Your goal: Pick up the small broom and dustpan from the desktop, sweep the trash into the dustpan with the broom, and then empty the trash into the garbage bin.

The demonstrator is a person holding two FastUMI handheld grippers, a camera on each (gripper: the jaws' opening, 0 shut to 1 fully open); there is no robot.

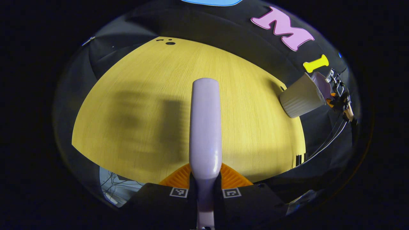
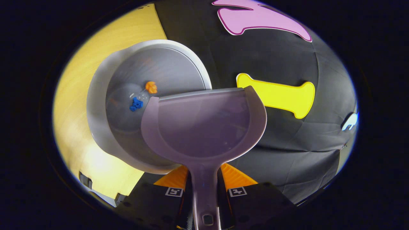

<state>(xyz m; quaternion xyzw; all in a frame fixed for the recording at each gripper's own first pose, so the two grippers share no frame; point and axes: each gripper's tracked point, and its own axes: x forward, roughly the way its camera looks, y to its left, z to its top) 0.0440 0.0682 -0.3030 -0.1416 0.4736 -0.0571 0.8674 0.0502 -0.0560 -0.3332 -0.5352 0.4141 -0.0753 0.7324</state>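
My left gripper (image 1: pixel 205 182) is shut on the lavender small broom (image 1: pixel 205 127), which points forward above the yellow desktop (image 1: pixel 137 111). My right gripper (image 2: pixel 204 183) is shut on the handle of the lavender dustpan (image 2: pixel 204 127), whose pan looks empty and is held at the edge of the white garbage bin (image 2: pixel 96 105). An orange scrap (image 2: pixel 151 87) and a blue scrap (image 2: pixel 136 104) lie at the bottom of the bin. In the left gripper view the ribbed bin (image 1: pixel 300 95) stands at the desktop's right side, with the dustpan (image 1: pixel 321 84) and right gripper (image 1: pixel 338 95) over its mouth.
The desktop (image 2: pixel 73 95) runs along the bin's left in the right gripper view, with its edge close beneath. Black cloth walls surround the table. Cables (image 1: pixel 329 137) hang down from the right gripper. Small dark holes (image 1: pixel 170 42) mark the desktop's far edge.
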